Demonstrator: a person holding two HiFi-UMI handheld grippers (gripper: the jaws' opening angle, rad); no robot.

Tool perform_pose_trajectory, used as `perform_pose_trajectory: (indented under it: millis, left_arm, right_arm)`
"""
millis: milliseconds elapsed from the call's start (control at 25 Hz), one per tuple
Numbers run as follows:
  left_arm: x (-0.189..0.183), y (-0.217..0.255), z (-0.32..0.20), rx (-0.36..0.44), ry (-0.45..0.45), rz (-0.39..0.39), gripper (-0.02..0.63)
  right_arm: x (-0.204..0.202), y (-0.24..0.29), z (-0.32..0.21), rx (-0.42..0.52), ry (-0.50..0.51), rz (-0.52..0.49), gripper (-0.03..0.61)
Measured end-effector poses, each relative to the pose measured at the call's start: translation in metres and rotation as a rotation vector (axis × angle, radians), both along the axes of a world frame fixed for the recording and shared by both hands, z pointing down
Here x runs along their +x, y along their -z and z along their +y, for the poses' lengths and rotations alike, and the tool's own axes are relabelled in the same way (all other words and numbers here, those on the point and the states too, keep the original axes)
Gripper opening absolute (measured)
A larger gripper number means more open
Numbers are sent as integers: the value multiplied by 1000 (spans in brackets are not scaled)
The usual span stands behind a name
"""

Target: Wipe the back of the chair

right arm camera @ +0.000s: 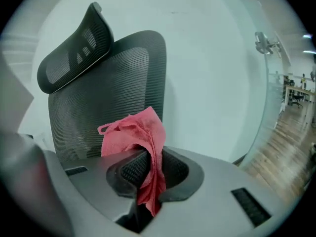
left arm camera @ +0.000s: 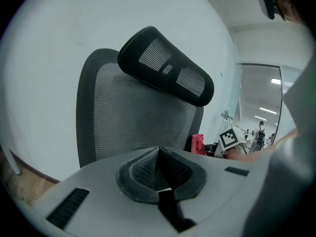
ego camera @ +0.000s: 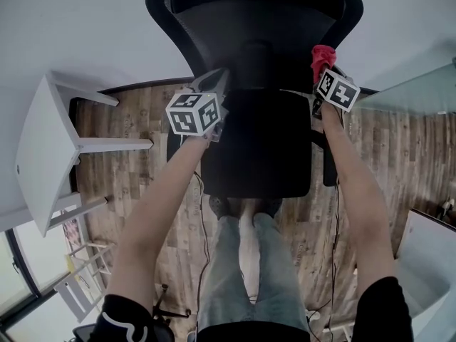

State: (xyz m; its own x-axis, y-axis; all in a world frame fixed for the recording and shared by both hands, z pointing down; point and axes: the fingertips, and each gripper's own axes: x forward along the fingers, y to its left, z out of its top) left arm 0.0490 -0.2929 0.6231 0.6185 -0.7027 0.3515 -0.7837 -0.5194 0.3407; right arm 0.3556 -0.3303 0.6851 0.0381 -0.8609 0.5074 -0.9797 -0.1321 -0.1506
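A black office chair stands in front of me, its mesh back point(ego camera: 256, 27) toward the wall and its seat point(ego camera: 260, 148) toward my legs. My left gripper point(ego camera: 216, 83) is at the back's left side, shut with nothing between its pads. In the left gripper view, the grey mesh back point(left arm camera: 133, 117) and the headrest point(left arm camera: 168, 73) fill the space ahead of the left gripper point(left arm camera: 158, 168). My right gripper point(ego camera: 322, 68) is at the back's right edge, shut on a red cloth point(ego camera: 323, 55). In the right gripper view, the cloth point(right arm camera: 140, 137) bunches above the right gripper point(right arm camera: 150, 169), just short of the mesh back point(right arm camera: 108, 98).
A white table point(ego camera: 43, 148) stands at the left on the wooden floor point(ego camera: 135, 184). A white wall runs behind the chair, and a glass partition point(ego camera: 420, 91) lies to the right. My legs point(ego camera: 246, 276) are behind the seat. Cables trail on the floor.
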Motion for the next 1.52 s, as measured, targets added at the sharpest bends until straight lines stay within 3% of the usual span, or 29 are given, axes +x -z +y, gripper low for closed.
perform_pose_trajectory:
  millis: [200, 360, 680, 1040, 1520]
  left_arm:
    - [-13, 2, 5, 7, 3, -6, 25]
    - [-38, -1, 11, 3, 21, -17, 25]
    - [-101, -13, 28, -20, 67, -7, 25]
    - [-198, -36, 38, -53, 142, 0, 25]
    - [-285, -64, 33, -84, 186, 6, 25]
  right_arm:
    - [6, -2, 18, 23, -21, -8, 69]
    - [-19, -6, 31, 24, 11, -19, 69]
    - [-123, -16, 39, 0, 145, -41, 69]
    - [-253, -41, 31, -38, 299, -73, 70]
    - [-372, -69, 0, -65, 417, -58, 69]
